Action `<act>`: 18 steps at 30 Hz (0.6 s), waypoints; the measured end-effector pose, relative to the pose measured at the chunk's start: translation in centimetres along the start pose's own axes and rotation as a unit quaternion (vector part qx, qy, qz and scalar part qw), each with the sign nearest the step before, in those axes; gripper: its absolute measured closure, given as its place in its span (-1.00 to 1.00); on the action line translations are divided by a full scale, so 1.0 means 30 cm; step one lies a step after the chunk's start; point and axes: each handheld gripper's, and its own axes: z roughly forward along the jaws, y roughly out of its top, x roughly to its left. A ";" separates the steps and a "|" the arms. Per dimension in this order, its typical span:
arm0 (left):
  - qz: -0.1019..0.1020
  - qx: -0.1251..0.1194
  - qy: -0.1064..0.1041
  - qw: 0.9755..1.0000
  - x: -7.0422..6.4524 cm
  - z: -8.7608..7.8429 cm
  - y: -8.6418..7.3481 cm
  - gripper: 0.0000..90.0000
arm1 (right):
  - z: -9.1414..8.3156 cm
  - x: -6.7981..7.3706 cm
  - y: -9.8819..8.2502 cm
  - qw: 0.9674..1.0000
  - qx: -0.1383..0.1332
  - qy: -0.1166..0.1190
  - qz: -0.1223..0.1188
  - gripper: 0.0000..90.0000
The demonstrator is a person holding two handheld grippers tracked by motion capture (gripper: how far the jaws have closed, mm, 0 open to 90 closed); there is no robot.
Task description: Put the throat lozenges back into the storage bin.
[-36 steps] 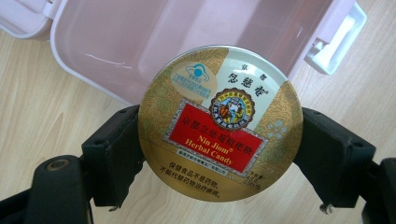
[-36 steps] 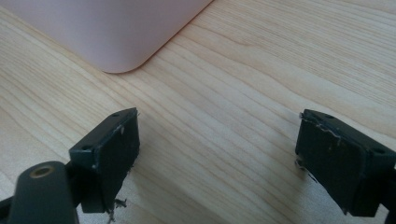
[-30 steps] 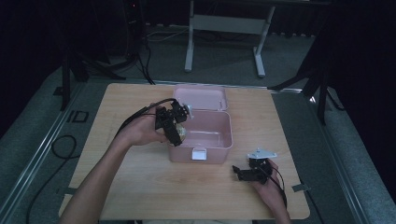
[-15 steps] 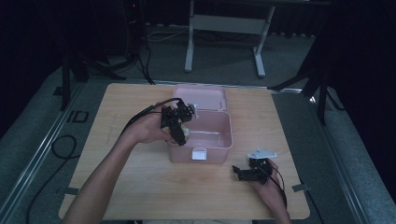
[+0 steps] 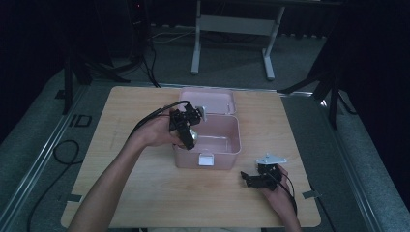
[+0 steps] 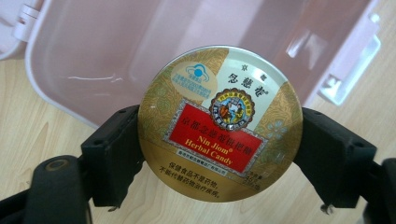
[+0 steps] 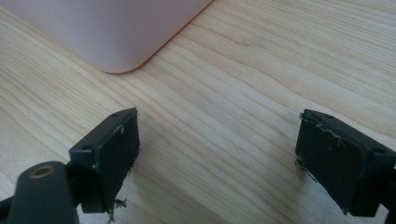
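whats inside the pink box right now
The pink box lies open, and the part of its floor that shows is bare. The candy tin sits between the left gripper jaws above the box's rim, not inside. The tin and gripper hide the near corner.

The pink box (image 5: 212, 145) stood open near the middle of the table (image 5: 121, 193), its lid (image 5: 208, 100) laid back behind it, so the way in from above was free and its walls barred entry from the sides. The left gripper (image 5: 189, 137), with a round candy tin (image 6: 220, 122) between its jaws, hung over the box's near-left rim. Bare wood lay wide to the left and along the front edge, and the right gripper (image 5: 247, 180) lay on the table off the box's front-right corner.
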 end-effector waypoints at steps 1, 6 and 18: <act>-0.003 -0.005 0.000 1.000 0.003 -0.006 0.001 -0.67 | 0.000 0.000 0.000 1.000 0.000 0.000 0.000 -0.70; -0.015 -0.032 0.001 0.999 0.019 -0.043 -0.012 -0.64 | 0.000 0.000 0.000 1.000 0.000 0.000 0.000 -0.70; -0.048 -0.064 0.034 0.996 0.066 -0.100 -0.131 -0.47 | 0.000 0.000 0.000 1.000 0.000 0.000 0.000 -0.70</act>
